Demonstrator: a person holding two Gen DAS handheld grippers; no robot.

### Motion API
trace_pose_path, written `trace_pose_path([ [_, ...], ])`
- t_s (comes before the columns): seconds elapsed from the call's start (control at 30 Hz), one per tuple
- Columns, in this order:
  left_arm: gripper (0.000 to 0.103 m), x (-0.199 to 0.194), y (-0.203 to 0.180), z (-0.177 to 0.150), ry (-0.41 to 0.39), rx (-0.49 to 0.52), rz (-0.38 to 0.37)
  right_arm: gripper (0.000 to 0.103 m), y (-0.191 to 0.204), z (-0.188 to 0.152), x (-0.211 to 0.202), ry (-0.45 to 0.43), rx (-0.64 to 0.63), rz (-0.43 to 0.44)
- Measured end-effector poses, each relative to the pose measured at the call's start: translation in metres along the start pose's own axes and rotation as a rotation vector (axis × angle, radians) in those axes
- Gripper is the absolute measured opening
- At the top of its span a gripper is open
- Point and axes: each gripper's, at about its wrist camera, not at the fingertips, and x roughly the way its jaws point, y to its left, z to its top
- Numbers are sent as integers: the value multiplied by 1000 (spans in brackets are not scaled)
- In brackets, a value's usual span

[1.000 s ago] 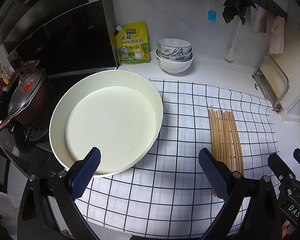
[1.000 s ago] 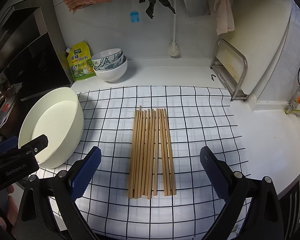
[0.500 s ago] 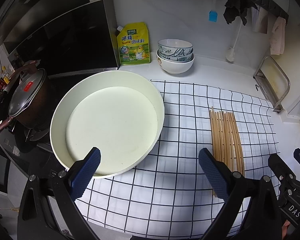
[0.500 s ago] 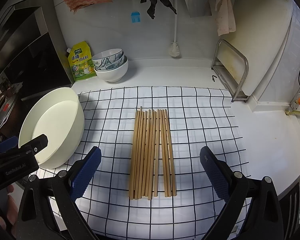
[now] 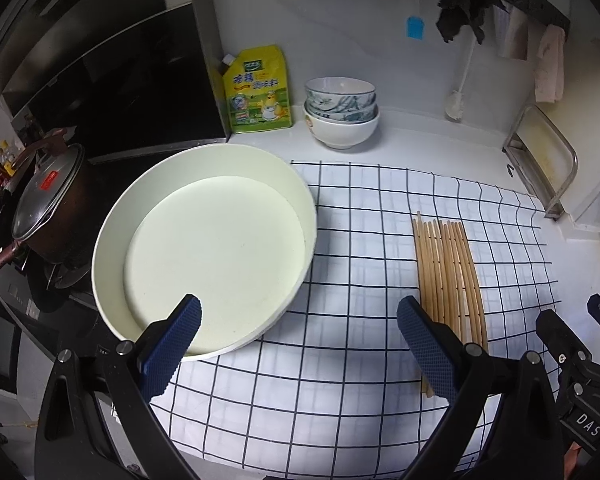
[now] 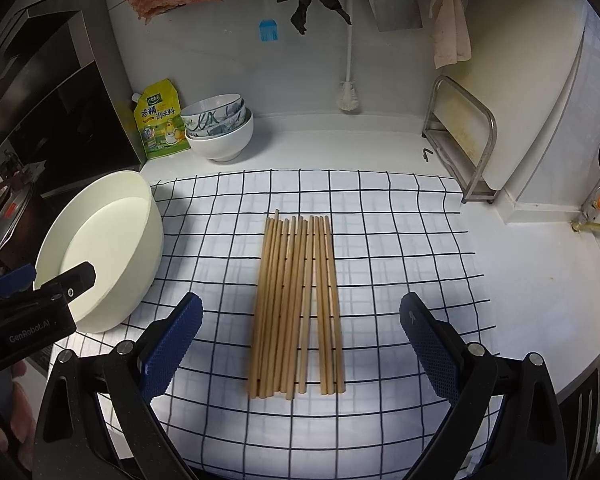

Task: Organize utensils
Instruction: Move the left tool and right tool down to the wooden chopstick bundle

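Several wooden chopsticks (image 6: 296, 304) lie side by side on a white cloth with a black grid (image 6: 396, 248); they also show in the left wrist view (image 5: 448, 276). My right gripper (image 6: 298, 344) is open and empty, above the near ends of the chopsticks. My left gripper (image 5: 298, 344) is open and empty, over the cloth beside the near rim of a large cream round basin (image 5: 204, 264). The basin sits at the cloth's left edge and also shows in the right wrist view (image 6: 100, 248). The left gripper's body shows there too (image 6: 32, 304).
Stacked bowls (image 6: 220, 128) and a yellow seasoning pouch (image 6: 160, 124) stand at the back wall. A lidded pot (image 5: 48, 208) sits on the stove at left. A metal rack (image 6: 464, 140) with a cutting board stands at right. Cloths and brushes hang on the wall.
Both views have shifted slightly: the chopsticks and basin sit a little lower and nearer in the frames. Both grippers stay open and empty.
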Motion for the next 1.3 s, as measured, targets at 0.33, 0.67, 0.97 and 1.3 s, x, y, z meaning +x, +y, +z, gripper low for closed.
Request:
trace_pose_path([
  [0.33, 97, 59, -58, -18, 109, 86, -67, 94, -54, -30, 57, 106, 29, 9],
  [0.67, 97, 115, -84, -29, 157, 62, -65, 94, -75, -31, 118, 132, 32, 5],
  [0.97, 97, 145, -81, -30, 190, 38, -46, 94, -75, -27, 153, 159, -6, -48],
  [1.3, 97, 154, -85, -31, 203, 39, -89, 94, -67, -27, 166, 183, -53, -49],
])
